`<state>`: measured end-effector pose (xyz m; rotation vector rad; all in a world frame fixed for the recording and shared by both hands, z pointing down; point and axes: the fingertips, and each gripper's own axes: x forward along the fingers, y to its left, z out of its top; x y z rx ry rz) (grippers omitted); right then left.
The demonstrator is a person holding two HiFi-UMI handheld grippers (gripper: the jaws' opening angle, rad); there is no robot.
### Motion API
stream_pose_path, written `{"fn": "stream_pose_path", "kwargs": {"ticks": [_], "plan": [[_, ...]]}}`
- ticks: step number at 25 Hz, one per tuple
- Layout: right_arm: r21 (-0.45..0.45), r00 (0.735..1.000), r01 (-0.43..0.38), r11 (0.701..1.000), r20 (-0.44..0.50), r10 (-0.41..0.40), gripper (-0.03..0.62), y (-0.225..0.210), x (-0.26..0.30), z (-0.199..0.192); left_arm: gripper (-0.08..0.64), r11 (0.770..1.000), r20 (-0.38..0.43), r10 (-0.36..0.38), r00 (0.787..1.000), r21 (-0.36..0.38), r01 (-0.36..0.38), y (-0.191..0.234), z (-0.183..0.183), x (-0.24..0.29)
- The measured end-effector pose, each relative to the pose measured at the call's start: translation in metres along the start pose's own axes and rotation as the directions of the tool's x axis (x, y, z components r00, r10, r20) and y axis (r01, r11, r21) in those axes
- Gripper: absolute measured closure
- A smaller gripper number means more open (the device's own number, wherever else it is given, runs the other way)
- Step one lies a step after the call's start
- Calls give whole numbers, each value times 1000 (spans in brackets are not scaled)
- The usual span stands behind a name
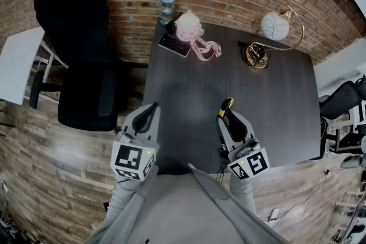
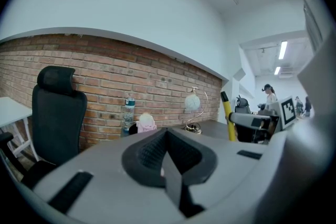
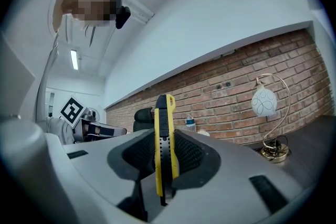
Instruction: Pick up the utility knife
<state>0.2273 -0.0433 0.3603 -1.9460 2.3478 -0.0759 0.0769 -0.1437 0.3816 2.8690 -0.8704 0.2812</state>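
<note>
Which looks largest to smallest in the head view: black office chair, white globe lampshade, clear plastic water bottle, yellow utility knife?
1. black office chair
2. white globe lampshade and clear plastic water bottle: about alike
3. yellow utility knife, only partly visible

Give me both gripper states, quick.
Left gripper: closed, nothing between the jaws.
Right gripper: closed on the utility knife.

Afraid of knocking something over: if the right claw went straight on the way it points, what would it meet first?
Probably the pink strap beside the phone; bare table lies before it. How high the right claw rides is unclear, so it and its utility knife might pass above.
</note>
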Motion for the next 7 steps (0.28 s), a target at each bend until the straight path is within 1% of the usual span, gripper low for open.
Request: {"fn": "stream_pose_path", "kwargs": {"ticks": [7], "plan": [[2,1000,-2,1000,-3,2,463,5,3,1,541,1000,-6,-5,1000,-3,5,3,-2,-3]]}}
